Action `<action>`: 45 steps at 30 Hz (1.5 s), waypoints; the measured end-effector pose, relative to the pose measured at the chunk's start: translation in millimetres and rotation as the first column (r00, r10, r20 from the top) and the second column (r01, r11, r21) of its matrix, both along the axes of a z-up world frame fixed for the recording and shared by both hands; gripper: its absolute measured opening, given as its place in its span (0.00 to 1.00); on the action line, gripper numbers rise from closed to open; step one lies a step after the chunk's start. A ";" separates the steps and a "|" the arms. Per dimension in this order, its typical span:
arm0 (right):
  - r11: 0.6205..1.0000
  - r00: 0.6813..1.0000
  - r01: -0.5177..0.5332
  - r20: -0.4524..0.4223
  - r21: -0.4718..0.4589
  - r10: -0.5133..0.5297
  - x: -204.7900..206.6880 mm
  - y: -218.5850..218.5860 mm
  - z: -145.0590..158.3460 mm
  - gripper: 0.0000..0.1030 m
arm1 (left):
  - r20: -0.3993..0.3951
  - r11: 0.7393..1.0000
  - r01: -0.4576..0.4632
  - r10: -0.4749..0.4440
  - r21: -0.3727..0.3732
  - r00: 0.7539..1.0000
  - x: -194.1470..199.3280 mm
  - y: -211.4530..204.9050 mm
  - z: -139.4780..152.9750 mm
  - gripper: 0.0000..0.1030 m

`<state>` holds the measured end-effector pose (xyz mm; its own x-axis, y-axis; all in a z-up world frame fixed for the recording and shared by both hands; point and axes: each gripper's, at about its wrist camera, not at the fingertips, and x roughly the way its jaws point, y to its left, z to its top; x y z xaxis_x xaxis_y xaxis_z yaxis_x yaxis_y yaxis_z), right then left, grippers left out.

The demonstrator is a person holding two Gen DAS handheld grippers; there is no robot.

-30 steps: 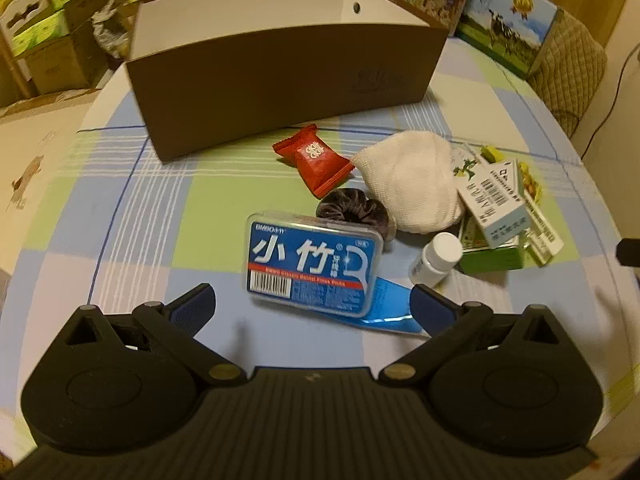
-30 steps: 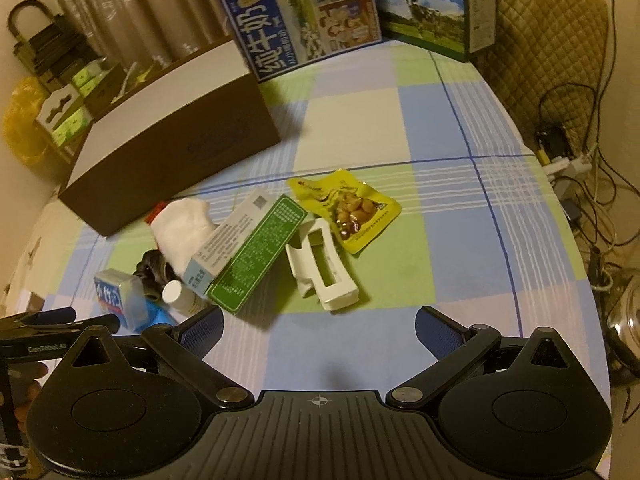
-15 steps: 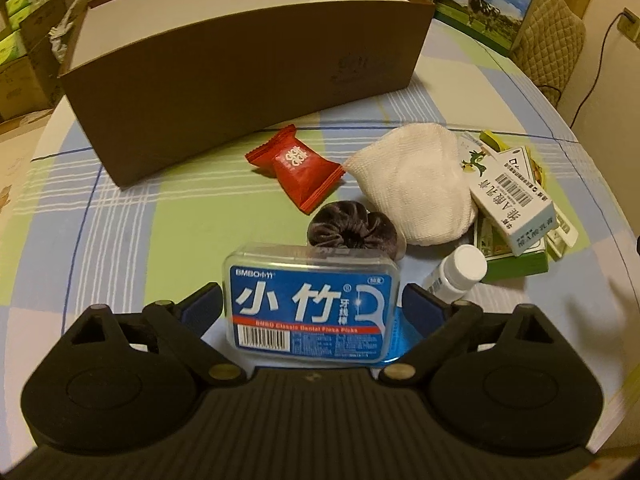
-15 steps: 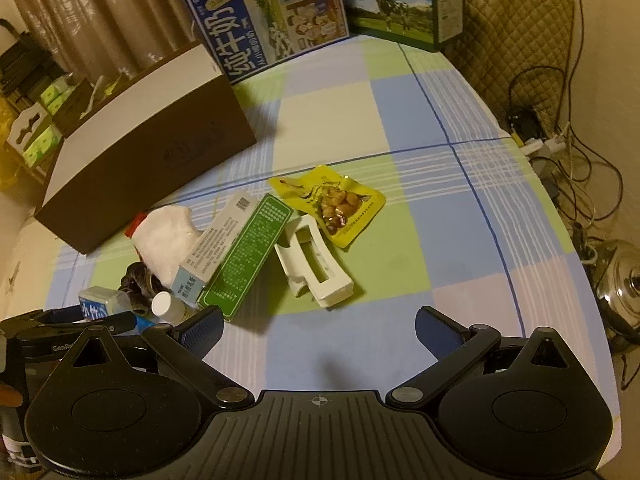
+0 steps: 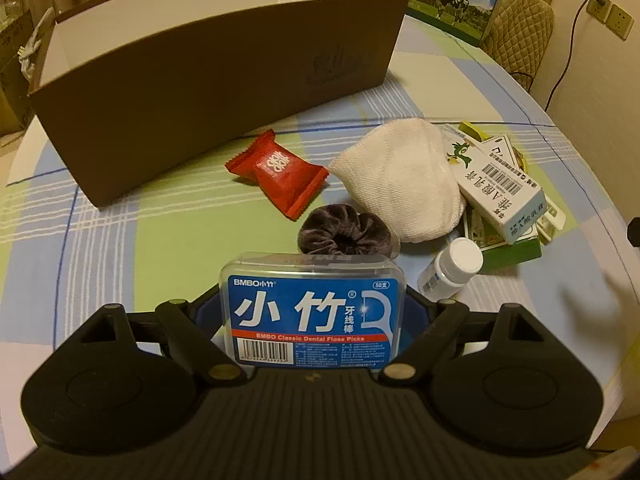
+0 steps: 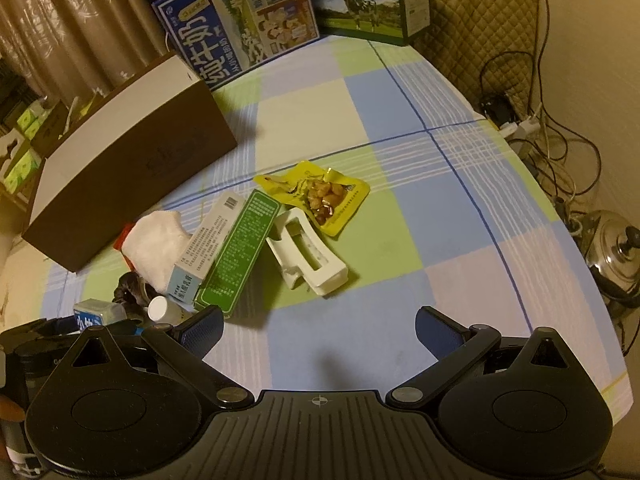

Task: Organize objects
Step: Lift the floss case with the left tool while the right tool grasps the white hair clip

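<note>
My left gripper [image 5: 312,312] is shut on the blue dental floss box [image 5: 314,314], which fills the space between both fingers. Beyond it lie a dark scrunchie [image 5: 344,234], a red candy [image 5: 278,172], a white cloth [image 5: 400,184], a small white bottle [image 5: 452,268] and a white carton [image 5: 500,188] on a green carton. The open brown box [image 5: 216,52] stands behind them. My right gripper [image 6: 318,330] is open over bare tablecloth, short of a white clip [image 6: 308,254], a green carton [image 6: 236,248] and a yellow snack packet [image 6: 320,196].
The brown box [image 6: 132,160] stands at the table's left rear. Milk cartons [image 6: 240,36] lean at the far edge beside a quilted chair [image 6: 476,12]. Cables and a steel pot [image 6: 612,248] lie off the right edge. Tablecloth to the right of the pile is bare.
My left gripper moved forward around the floss box and closed on it. The right gripper drifted slightly and stayed open.
</note>
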<state>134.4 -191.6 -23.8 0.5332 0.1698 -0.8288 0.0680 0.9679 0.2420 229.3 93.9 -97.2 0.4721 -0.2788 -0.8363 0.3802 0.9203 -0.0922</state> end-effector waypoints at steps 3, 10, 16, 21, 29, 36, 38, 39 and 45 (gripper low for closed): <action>1.000 1.000 -0.004 0.009 0.003 0.004 -1.5 1.5 -3.1 0.97 | 0.009 1.000 -0.007 0.007 -0.011 1.000 -2.3 5.2 4.9 0.81; 0.997 0.996 -0.078 0.039 -0.019 0.079 4.7 3.4 -18.2 0.80 | 0.031 0.998 -0.055 0.055 -0.005 0.998 -9.7 20.3 18.1 0.81; 0.978 0.976 -0.200 0.071 -0.059 0.204 27.2 5.0 -33.5 0.70 | 0.031 0.990 -0.140 0.140 -0.003 0.990 -17.3 36.2 24.9 0.81; 0.951 0.952 -0.294 0.057 -0.097 0.300 51.8 8.5 -46.3 0.67 | 0.035 0.977 -0.214 0.213 0.009 0.976 -21.4 46.0 28.8 0.81; 0.913 0.917 -0.390 0.041 -0.118 0.397 80.1 15.3 -65.4 0.53 | 0.025 0.958 -0.286 0.285 0.021 0.958 -30.6 45.2 30.8 0.81; 0.899 0.903 -0.423 0.031 -0.113 0.429 79.7 9.9 -69.5 0.39 | 0.017 0.954 -0.299 0.299 0.025 0.954 -34.4 35.5 31.3 0.81; 0.900 0.903 -0.425 0.028 -0.099 0.429 76.0 6.0 -68.2 0.39 | 0.016 0.953 -0.302 0.301 0.027 0.953 -34.3 33.5 31.0 0.81; 0.902 0.904 -0.422 0.024 -0.094 0.426 73.3 3.7 -67.4 0.39 | 0.014 0.953 -0.302 0.302 0.025 0.953 -34.2 32.6 30.8 0.81; 0.906 0.909 -0.416 -0.010 -0.078 0.416 45.7 -10.8 -62.0 0.39 | 0.002 0.956 -0.293 0.293 0.023 0.956 -33.9 24.4 29.3 0.81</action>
<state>180.2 -202.3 -85.8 0.4338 0.3131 -0.8449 -0.3461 0.9237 0.1646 195.4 118.3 -67.9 0.5287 -0.1093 -0.8417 0.0932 0.9932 -0.0704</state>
